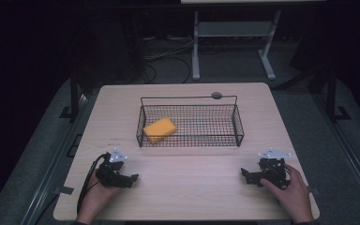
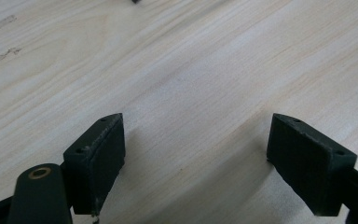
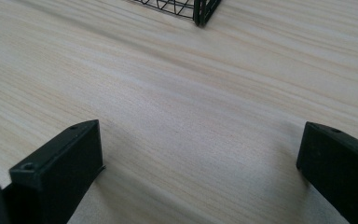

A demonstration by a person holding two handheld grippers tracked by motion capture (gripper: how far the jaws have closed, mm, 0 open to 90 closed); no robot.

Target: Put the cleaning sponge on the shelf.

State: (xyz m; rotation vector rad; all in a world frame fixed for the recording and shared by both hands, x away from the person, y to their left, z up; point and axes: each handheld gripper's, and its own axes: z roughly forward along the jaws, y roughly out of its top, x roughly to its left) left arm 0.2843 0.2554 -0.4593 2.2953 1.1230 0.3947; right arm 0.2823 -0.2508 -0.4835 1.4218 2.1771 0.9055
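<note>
While you rest both hands low on the table [image 1: 178, 192], left gripper [image 1: 132, 178] and right gripper [image 1: 244, 175] gape empty; the sponge [image 1: 160, 128] lies inside the basket [image 1: 236, 123], well apart, likely awaiting pickup.

No text can be read anywhere. The table [image 2: 205, 70] carries faint marks at 10 o'clock, perhaps print, but too blurred to read.

Both hands rest low and well apart, the left gripper [image 1: 132, 179] and right gripper [image 1: 245, 176] spread wide, empty.
</note>
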